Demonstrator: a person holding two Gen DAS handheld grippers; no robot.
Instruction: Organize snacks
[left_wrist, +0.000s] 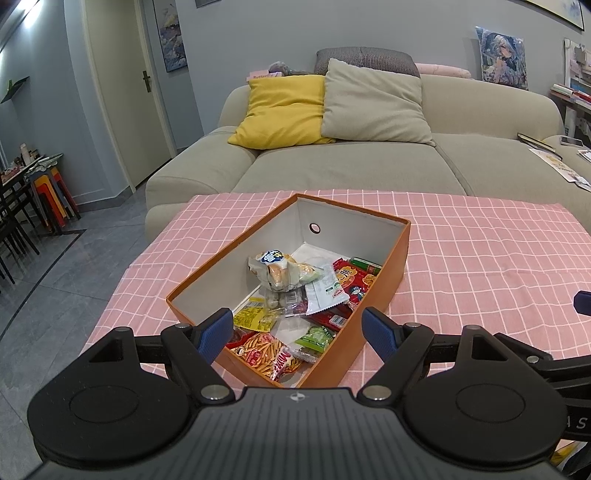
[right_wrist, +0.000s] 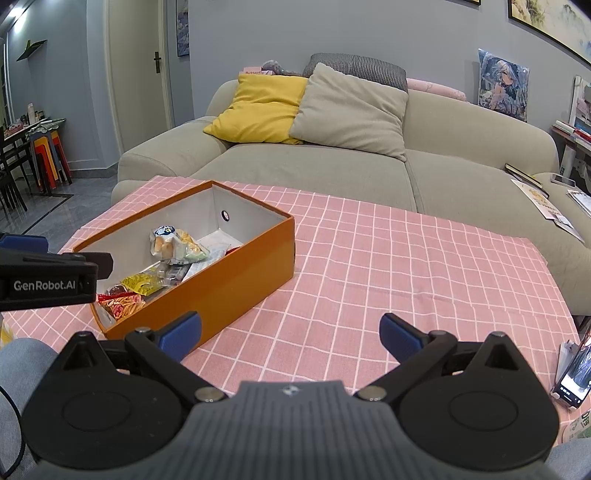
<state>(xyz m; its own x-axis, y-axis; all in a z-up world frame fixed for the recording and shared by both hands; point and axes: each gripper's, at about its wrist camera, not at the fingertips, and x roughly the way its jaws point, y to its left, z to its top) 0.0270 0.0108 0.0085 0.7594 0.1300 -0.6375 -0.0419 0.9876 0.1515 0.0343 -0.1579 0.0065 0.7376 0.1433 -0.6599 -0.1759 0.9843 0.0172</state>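
Note:
An orange box (left_wrist: 400, 251) (right_wrist: 236, 280) with a grey inside stands on the pink checked tablecloth (left_wrist: 480, 251) (right_wrist: 388, 258). Several snack packets lie in it: a white and blue bag (left_wrist: 275, 271) (right_wrist: 173, 243) on top, a yellow packet (left_wrist: 253, 317) (right_wrist: 142, 282), red packets (left_wrist: 351, 278) and an orange one (left_wrist: 260, 350). My left gripper (left_wrist: 297, 332) hovers open over the box's near end, nothing between its fingers. My right gripper (right_wrist: 290, 336) stands open above bare cloth, to the right of the box. The left gripper's side (right_wrist: 48, 277) shows in the right wrist view.
A beige sofa (left_wrist: 351, 162) (right_wrist: 332, 166) with yellow and grey cushions sits behind the table. A phone (right_wrist: 576, 376) leans at the table's right front edge. Stools and a dining table (left_wrist: 33, 192) stand far left. The cloth to the right of the box is bare.

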